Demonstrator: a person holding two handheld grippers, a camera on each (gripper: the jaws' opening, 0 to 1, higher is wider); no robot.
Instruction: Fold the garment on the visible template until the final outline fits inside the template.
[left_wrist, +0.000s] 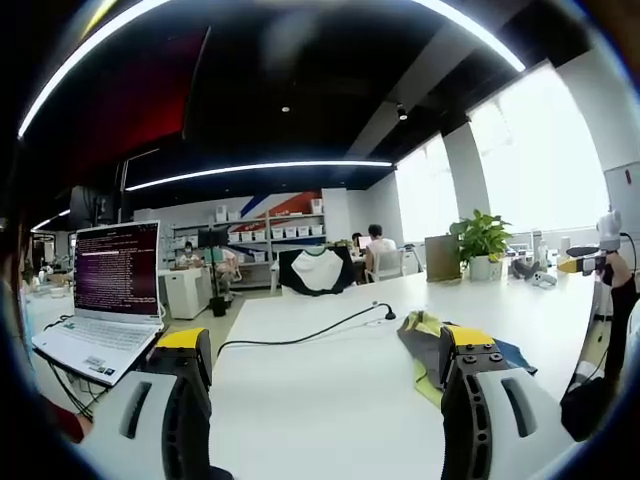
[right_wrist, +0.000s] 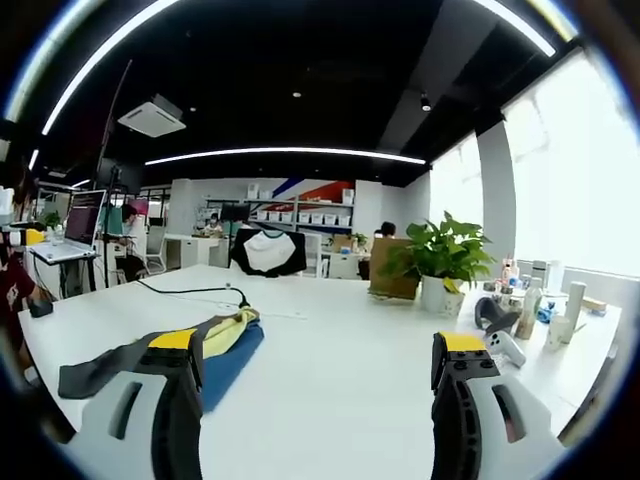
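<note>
Garment: a crumpled heap of grey, yellow and blue cloth on the white table. In the left gripper view it lies just behind the right-hand jaw; in the right gripper view it lies beside and partly behind the left-hand jaw.
Left gripper: jaws spread wide, nothing between them, bare tabletop in the gap.
Right gripper: jaws spread wide, holding nothing.
Black cable: runs across the table beyond the garment.
Laptop: open at the table's left edge, screen lit.
Potted plant: on the table's far right side, near bottles.
Black-and-white shirt: displayed upright beyond the table's far end.
</note>
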